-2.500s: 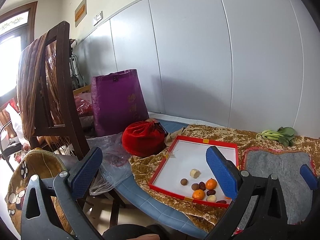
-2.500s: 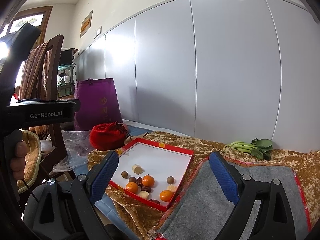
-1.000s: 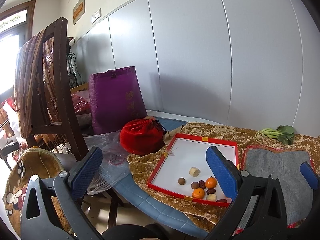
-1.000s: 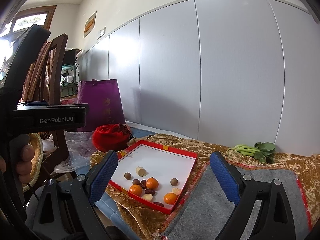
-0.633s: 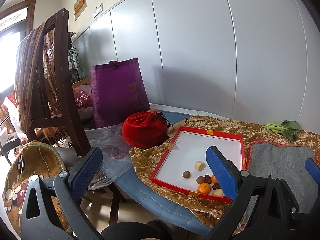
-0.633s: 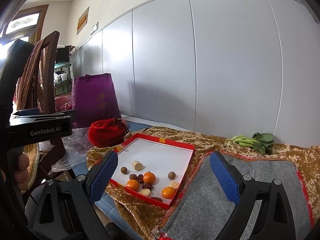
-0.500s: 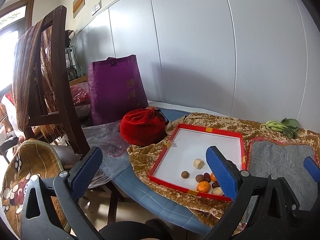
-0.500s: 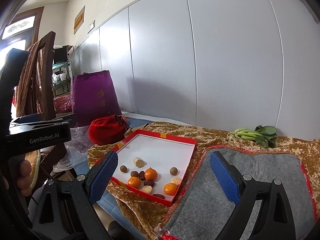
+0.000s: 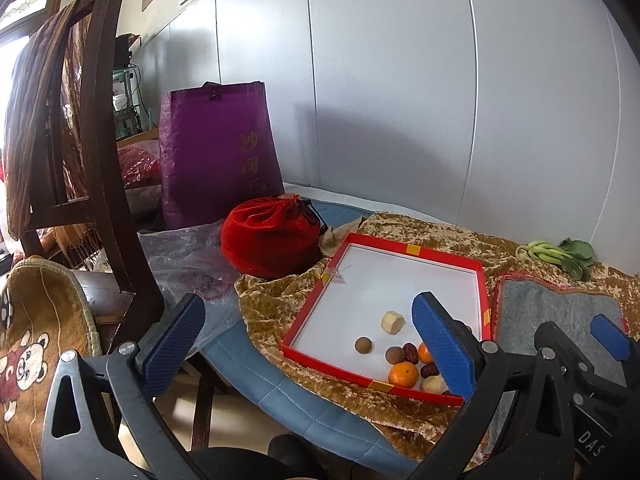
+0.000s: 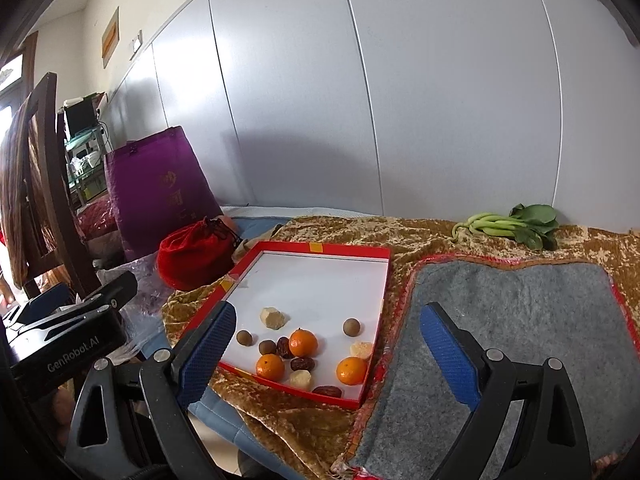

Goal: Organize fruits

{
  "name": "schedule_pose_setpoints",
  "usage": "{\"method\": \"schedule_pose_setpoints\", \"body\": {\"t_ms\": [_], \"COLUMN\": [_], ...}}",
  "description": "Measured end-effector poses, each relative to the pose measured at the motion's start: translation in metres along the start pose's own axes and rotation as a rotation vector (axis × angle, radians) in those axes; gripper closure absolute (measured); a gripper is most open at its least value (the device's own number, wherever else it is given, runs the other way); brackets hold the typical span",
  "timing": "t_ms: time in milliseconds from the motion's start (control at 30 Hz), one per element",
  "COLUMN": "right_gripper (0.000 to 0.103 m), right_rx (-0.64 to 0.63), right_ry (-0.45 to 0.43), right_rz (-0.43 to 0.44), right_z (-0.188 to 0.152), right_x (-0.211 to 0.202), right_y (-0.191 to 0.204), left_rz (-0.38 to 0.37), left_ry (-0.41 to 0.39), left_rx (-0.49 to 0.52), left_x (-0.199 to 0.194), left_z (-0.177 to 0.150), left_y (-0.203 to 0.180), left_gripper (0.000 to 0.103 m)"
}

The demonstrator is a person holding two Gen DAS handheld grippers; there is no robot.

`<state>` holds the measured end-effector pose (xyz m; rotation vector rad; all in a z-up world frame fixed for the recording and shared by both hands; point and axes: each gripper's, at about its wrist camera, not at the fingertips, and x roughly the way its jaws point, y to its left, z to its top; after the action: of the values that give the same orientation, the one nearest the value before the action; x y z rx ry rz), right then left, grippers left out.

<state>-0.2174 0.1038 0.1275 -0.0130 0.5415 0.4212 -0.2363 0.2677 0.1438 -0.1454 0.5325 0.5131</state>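
A red-rimmed white tray [image 10: 352, 253] [image 9: 412, 249] lies on a gold cloth. In its near end lie three tangerines [image 10: 303, 342], brown longans [image 10: 351, 326], dark red dates [image 10: 302, 364] and pale chunks [image 10: 272, 317]. In the left wrist view one tangerine [image 9: 403, 373] shows beside the right finger, which hides part of the fruit. My left gripper [image 9: 308, 344] is open and empty, short of the tray. My right gripper [image 10: 328, 350] is open and empty, above the tray's near edge.
A grey felt mat [image 10: 516, 320] lies right of the tray. Green bok choy [image 10: 516, 224] lies by the wall. A red drawstring pouch [image 9: 272, 236], a purple bag [image 9: 216, 152] and clear plastic sit left. A wooden chair [image 9: 80, 152] stands at far left.
Both grippers have moved closer to the tray, so the fruit looks larger. The right view has swung to look more down on the tray. Both stay open.
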Motion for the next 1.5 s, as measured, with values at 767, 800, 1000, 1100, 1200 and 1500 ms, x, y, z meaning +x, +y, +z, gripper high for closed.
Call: {"method": "schedule_pose_setpoints", "body": {"t_ms": [767, 800, 1000, 1100, 1200, 1500], "right_gripper": [0.009, 0.009, 0.009, 0.009, 0.009, 0.009], "right_rx": [-0.055, -0.059, -0.059, -0.053, -0.059, -0.066], "right_ry": [0.065, 0.067, 0.072, 0.065, 0.057, 0.043], "right_rz": [0.015, 0.013, 0.004, 0.002, 0.000, -0.002], "right_z": [0.004, 0.004, 0.006, 0.007, 0.009, 0.011], "right_x": [0.025, 0.025, 0.024, 0.022, 0.020, 0.016], "right_y": [0.039, 0.040, 0.038, 0.037, 0.038, 0.041], "left_rz": [0.061, 0.061, 0.056, 0.056, 0.059, 0.055], "left_ry": [0.030, 0.028, 0.032, 0.025, 0.018, 0.011], "left_rx": [-0.085, -0.085, -0.078, -0.076, -0.084, -0.081], "left_x": [0.026, 0.026, 0.028, 0.026, 0.024, 0.022], "left_z": [0.001, 0.002, 0.003, 0.004, 0.007, 0.010], "left_y": [0.036, 0.036, 0.033, 0.032, 0.034, 0.033], "left_gripper": [0.000, 0.000, 0.000, 0.000, 0.000, 0.000]}}
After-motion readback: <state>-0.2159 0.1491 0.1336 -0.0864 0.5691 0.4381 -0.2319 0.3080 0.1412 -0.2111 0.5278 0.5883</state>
